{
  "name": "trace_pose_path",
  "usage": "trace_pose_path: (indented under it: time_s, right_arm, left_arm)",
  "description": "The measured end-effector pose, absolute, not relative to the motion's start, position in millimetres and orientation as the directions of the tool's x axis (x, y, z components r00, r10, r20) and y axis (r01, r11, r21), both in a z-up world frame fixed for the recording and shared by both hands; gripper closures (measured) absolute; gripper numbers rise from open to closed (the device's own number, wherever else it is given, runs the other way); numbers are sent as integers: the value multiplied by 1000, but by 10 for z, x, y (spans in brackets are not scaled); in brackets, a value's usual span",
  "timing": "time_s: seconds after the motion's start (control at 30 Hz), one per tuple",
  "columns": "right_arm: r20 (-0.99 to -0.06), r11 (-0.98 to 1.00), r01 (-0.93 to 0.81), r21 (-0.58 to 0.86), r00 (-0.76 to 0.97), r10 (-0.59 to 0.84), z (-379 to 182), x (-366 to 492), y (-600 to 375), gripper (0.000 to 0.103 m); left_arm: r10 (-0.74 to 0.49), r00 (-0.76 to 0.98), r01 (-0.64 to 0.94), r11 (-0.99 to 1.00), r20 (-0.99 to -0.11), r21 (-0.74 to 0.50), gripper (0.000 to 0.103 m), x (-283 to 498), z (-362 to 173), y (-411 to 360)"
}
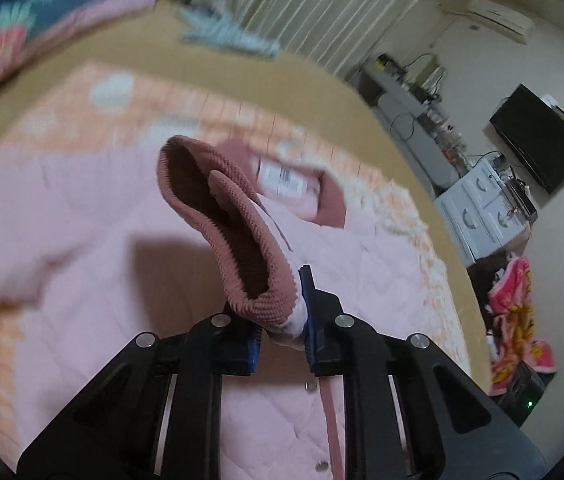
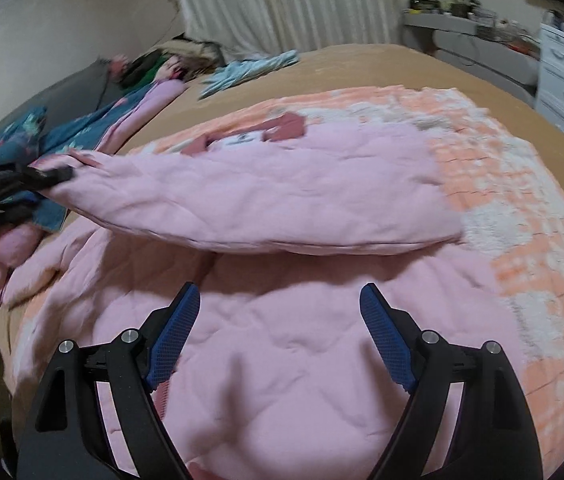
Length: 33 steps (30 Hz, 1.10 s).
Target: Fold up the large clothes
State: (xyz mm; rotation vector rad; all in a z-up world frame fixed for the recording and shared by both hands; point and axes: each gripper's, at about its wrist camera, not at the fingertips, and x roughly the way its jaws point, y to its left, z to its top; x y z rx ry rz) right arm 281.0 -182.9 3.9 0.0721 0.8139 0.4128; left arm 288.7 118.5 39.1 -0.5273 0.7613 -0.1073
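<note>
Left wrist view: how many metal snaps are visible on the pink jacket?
2. An upper snap sits just below the left tool, which grips the cuff; a lower snap lies near the frame's bottom edge. More may be hidden behind the tool.

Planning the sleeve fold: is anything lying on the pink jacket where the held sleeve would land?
Nothing visible does. The left gripper holds the ribbed pink cuff; the quilted pink jacket body below is bare.

A: Can you read any words here?

B: No. There is a white tag (image 1: 282, 178) inside the neck of the pink coat (image 1: 93, 216), up at 12 o'clock from the cuff. It has dark marks, but they are too blurry to read.

A: Anything else?

B: Nothing.
</note>
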Motion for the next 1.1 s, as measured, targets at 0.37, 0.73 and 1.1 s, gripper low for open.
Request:
trace_pose_path:
  time_s: [0.37, 0.73, 1.1]
  right_arm:
    - [-668, 942, -280, 186, 666, 330, 189, 2999, -2034, 19]
    - [-743, 944, -318, 91, 610, 277, 50, 3604, -1756, 18]
    - [-851, 981, -175, 80, 500, 159, -628, 4059, -2023, 15]
  left_arm:
    - [-162, 646, -191, 911, -745, -364, 94, 3038, -251, 1489]
    - [-151, 571, -206, 925, -807, -319, 92, 2951, -677, 1509]
    - [-168, 555, -217, 917, -815, -336, 72, 2912, -744, 1511]
